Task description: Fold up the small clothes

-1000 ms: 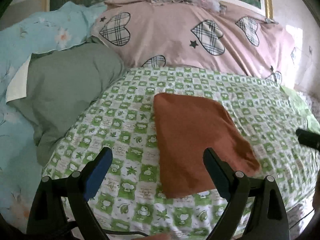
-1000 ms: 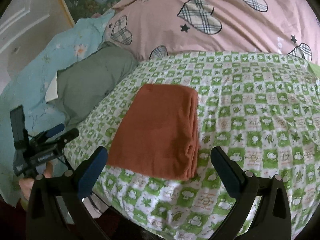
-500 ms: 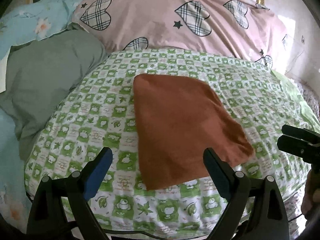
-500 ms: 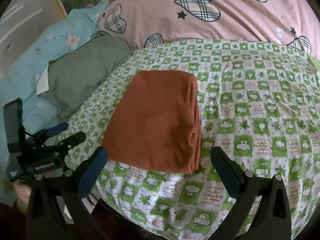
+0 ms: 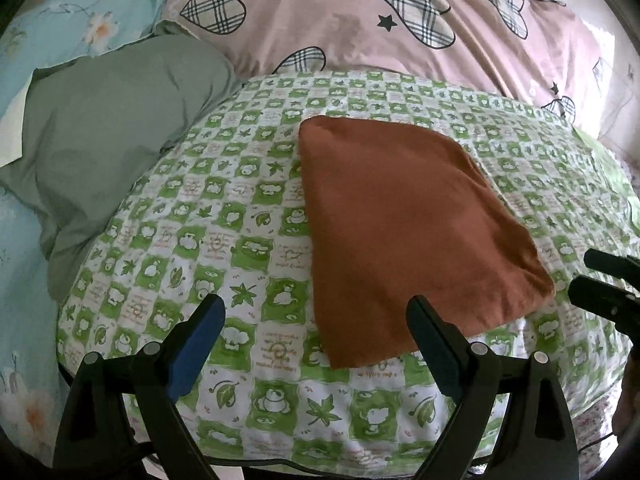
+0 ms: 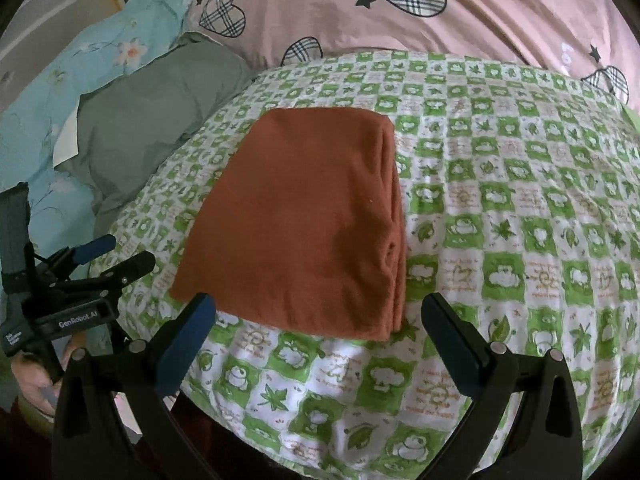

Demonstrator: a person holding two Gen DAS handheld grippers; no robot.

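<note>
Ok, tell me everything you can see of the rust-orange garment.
The rust-orange garment is plain soft cloth, folded into a flat, roughly rectangular packet, stacked layer edges showing along its right side. It lies on the green checked sheet, beyond the open left gripper and open right gripper; neither touches it.

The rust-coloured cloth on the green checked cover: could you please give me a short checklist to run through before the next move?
1. Rust cloth lies folded flat on the checked cover: ok.
2. Stacked fold edges along its right side look aligned: ok, though one small pucker shows near the front.
3. Left gripper open and holding nothing: ok.
4. Right gripper open and holding nothing: ok.
5. Both grippers off the cloth: ok; neither touches it.
6. Another fold needed: cannot tell; no target size is shown.
</note>
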